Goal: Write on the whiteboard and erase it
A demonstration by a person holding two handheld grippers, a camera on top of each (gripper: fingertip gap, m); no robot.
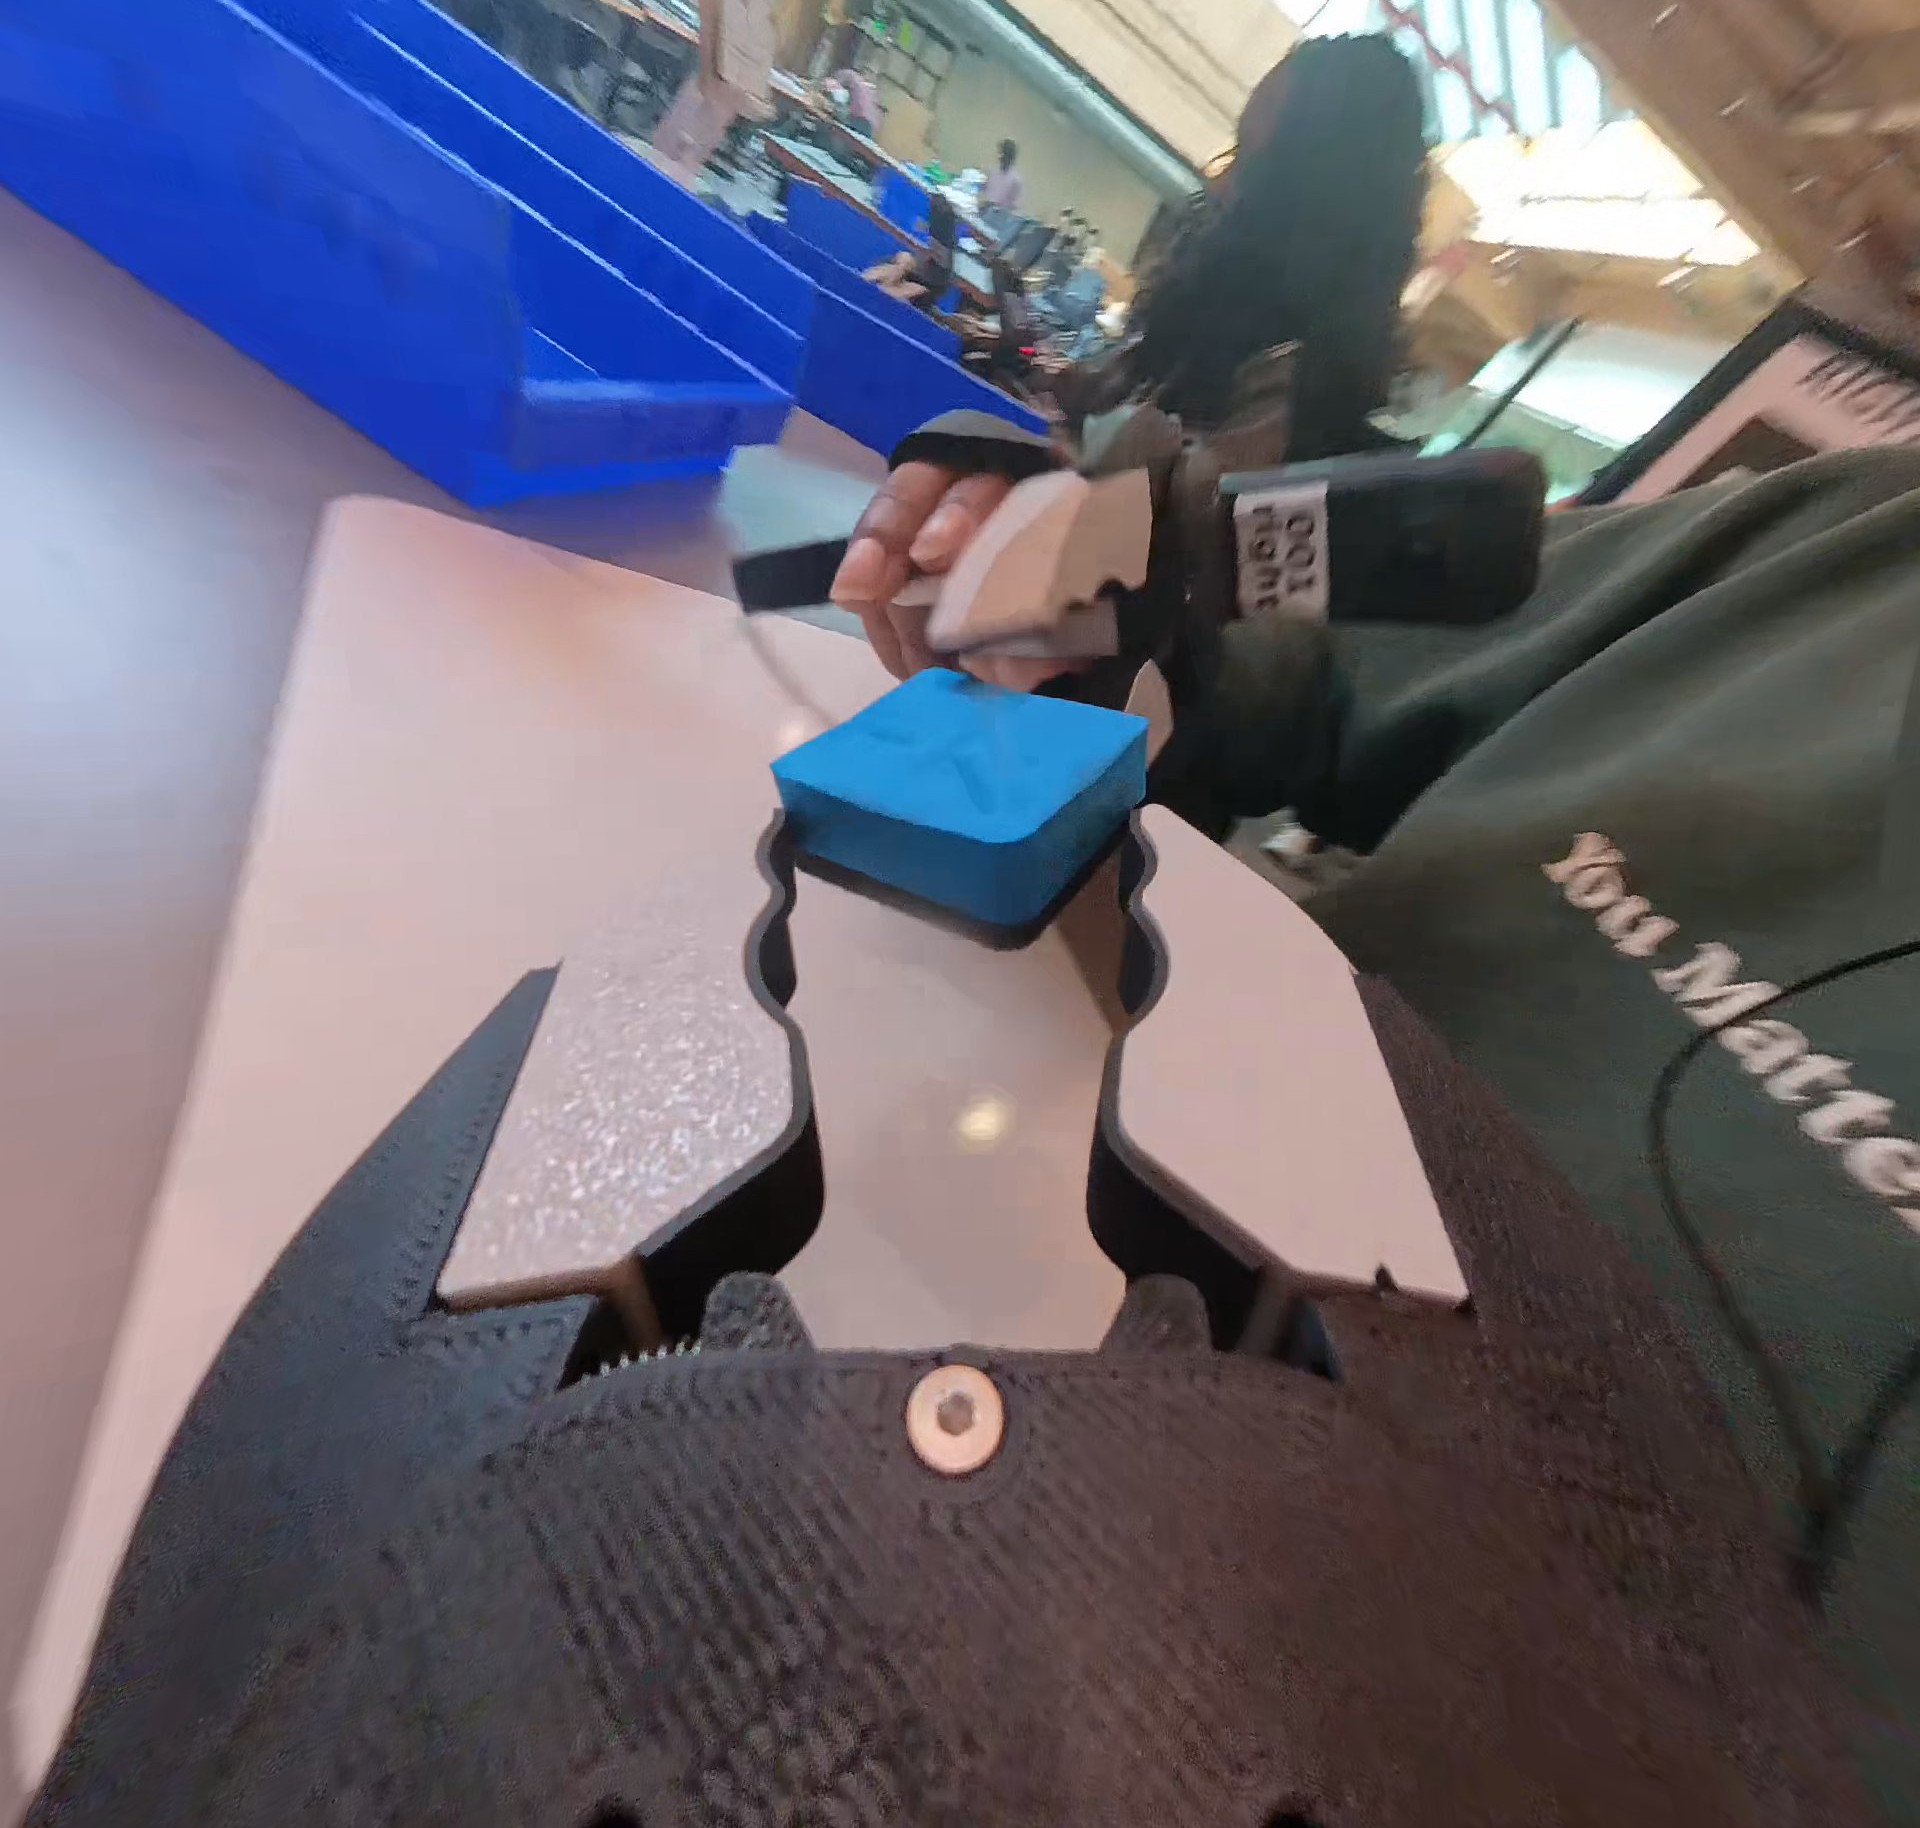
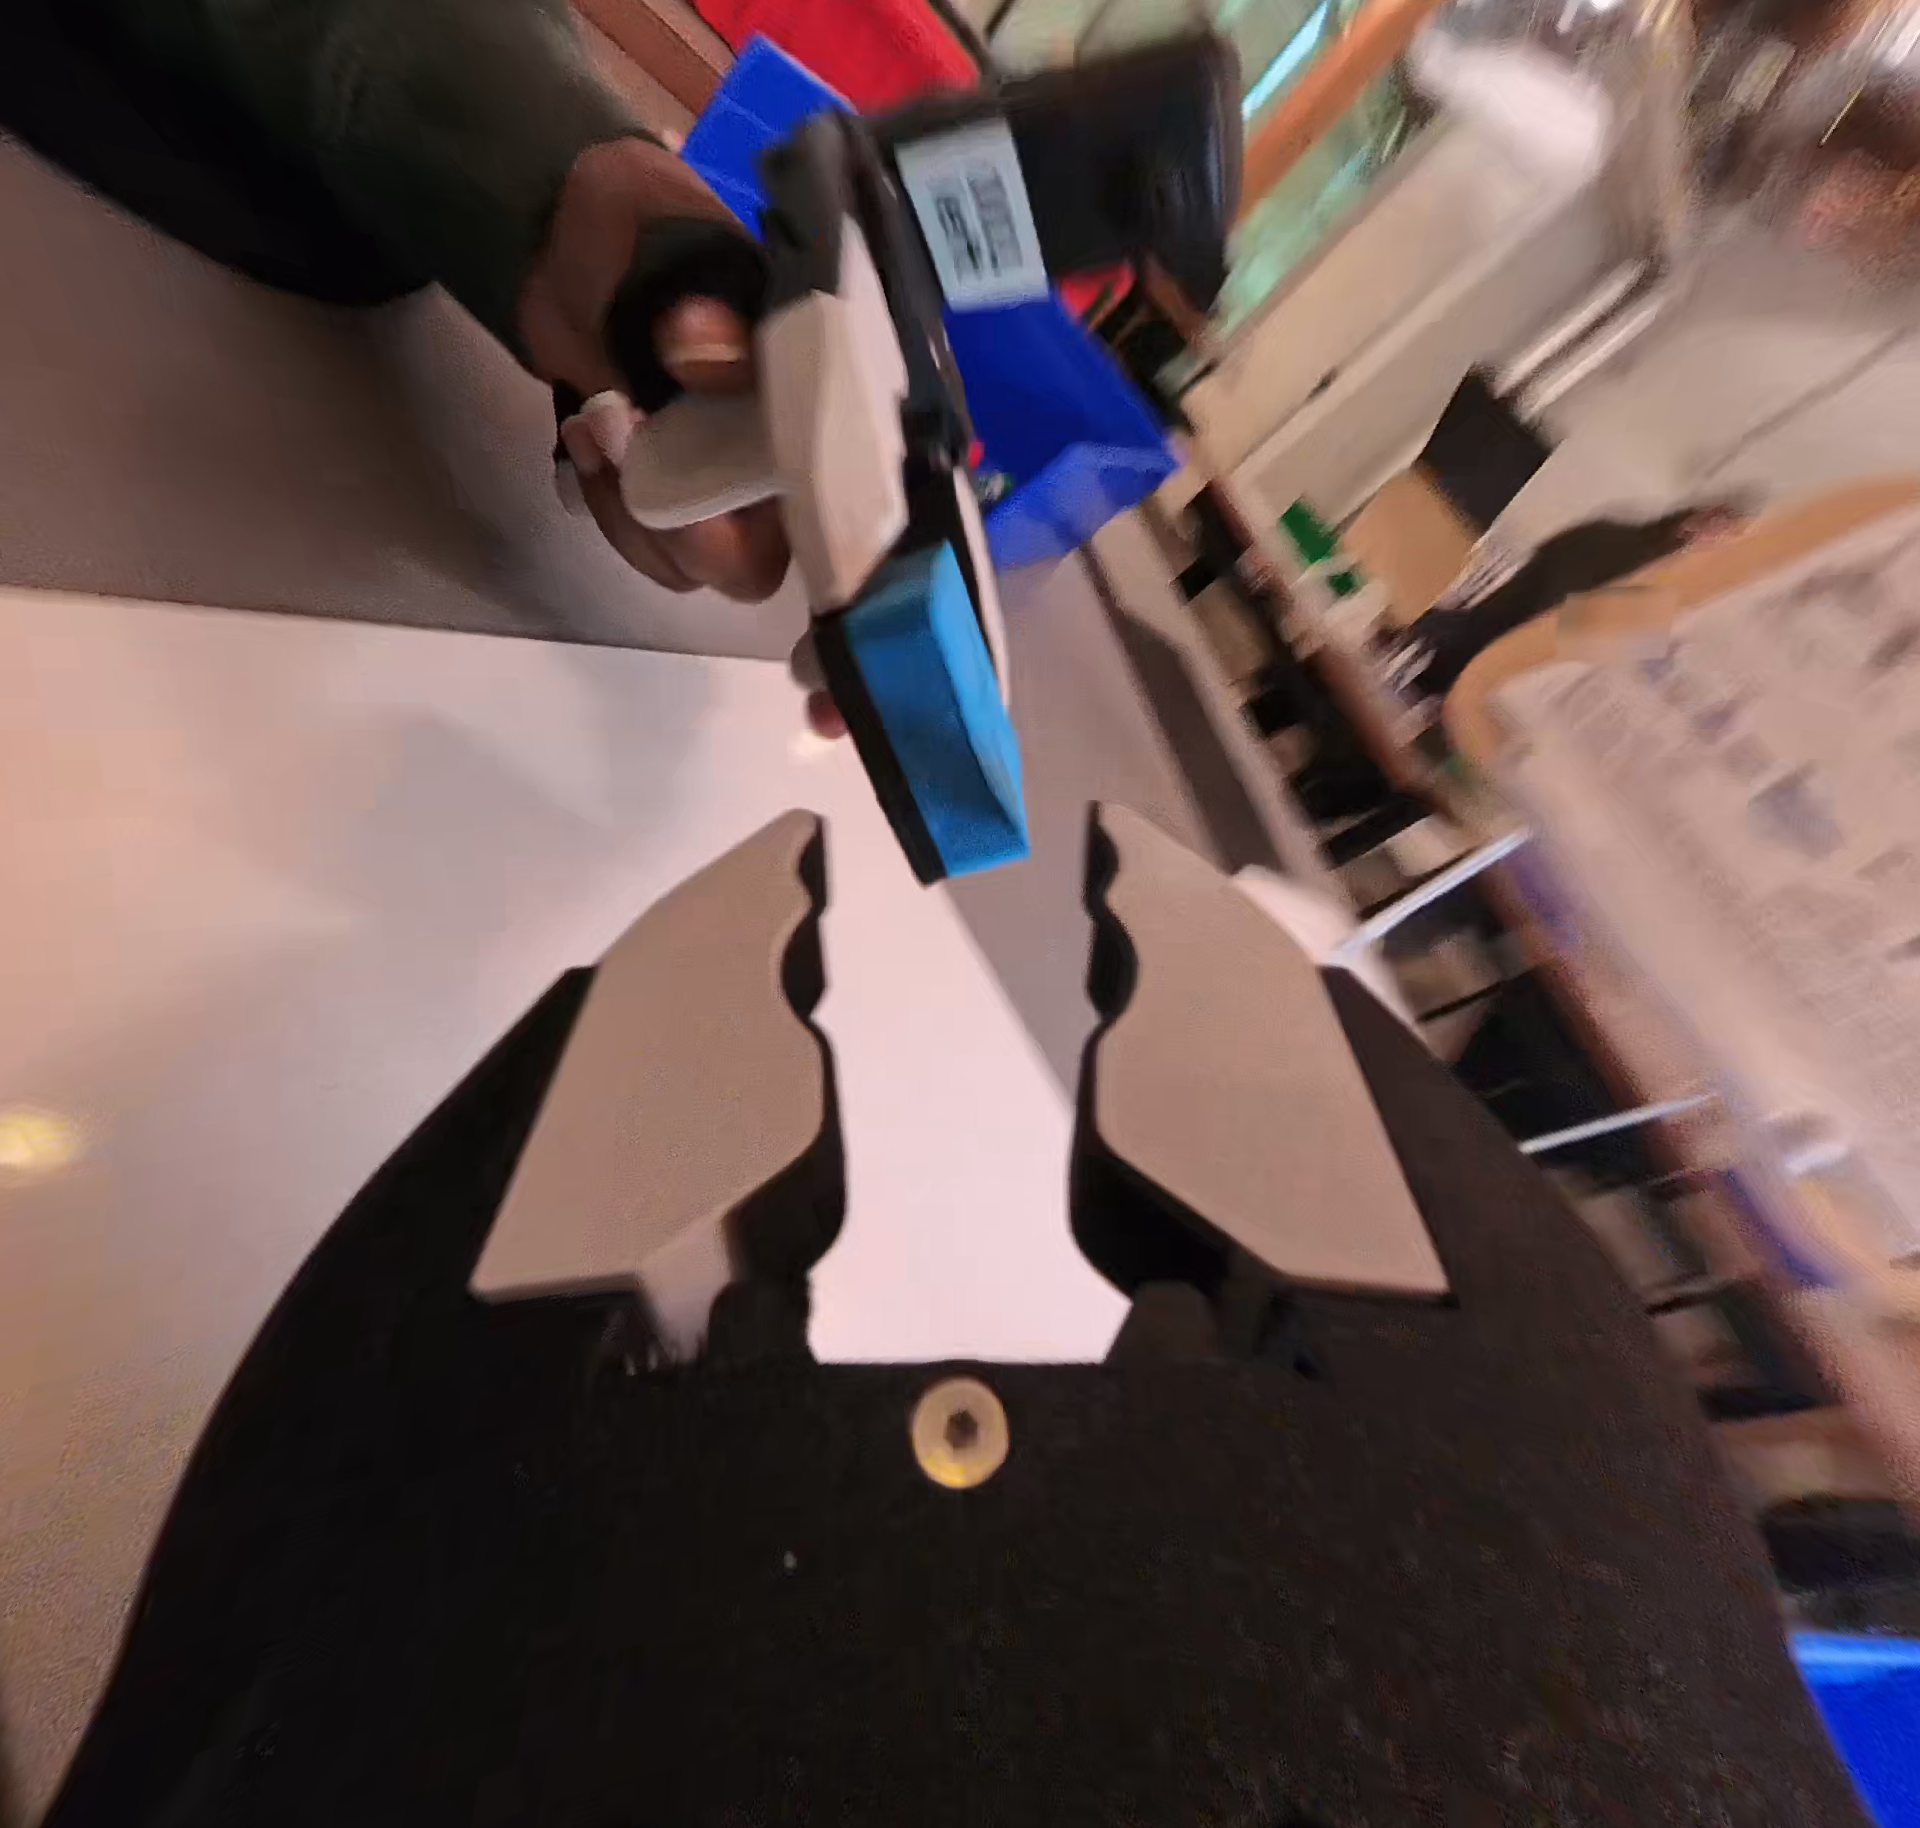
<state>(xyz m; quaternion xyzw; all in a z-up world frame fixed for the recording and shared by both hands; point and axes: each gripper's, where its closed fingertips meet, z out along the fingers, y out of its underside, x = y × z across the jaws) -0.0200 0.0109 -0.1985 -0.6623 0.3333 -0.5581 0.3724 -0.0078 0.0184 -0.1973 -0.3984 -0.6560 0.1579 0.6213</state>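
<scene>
Left gripper (image 1: pixel 956 843) fingers clamp the eraser (image 1: pixel 961 791) – press its felt flat on the whiteboard (image 1: pixel 468 739); right gripper (image 2: pixel 956 843) gapes empty

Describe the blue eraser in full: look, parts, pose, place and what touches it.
The eraser is a squarish block with rounded corners: a thick blue foam-like body with a creased top, on a thin black layer. The left hand-held gripper is shut on it, its two fingertips pressing opposite sides. In the right wrist view the eraser hangs tilted above the whiteboard, apparently clear of it, black layer facing the board. The right hand-held gripper is open and empty.
</scene>
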